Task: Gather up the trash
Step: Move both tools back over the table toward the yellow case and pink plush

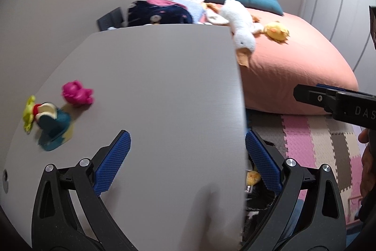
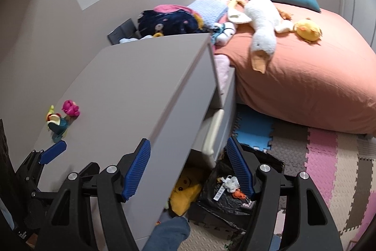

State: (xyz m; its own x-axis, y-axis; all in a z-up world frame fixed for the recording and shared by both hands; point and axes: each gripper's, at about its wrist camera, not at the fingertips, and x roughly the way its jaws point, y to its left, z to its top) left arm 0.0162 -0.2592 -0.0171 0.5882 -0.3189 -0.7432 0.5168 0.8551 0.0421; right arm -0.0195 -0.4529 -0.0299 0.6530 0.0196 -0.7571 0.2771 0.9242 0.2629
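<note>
Black trash bag (image 2: 237, 194) on the floor beside the grey dresser (image 2: 131, 86), mouth open, with scraps of white paper and something orange already inside; seen in the right wrist view only, just under the right gripper (image 2: 188, 168). Right gripper spread, nothing between the pads. Left gripper (image 1: 186, 161) also spread and empty, hanging over the dresser top near its right edge.

On the dresser top, far left, a pink toy (image 1: 76, 93) and a teal and yellow figure (image 1: 51, 126), close together. Not possible to tell if these count as trash.

Beyond, the bed with salmon cover (image 2: 305, 77), a white plush goose (image 2: 260, 25), a yellow plush chick (image 2: 307, 31).

Risks, as a judgement: taking a toy for rubbish; knocking the small figures off the edge with open fingers; missing the soft bag mouth, since its rim sags.
</note>
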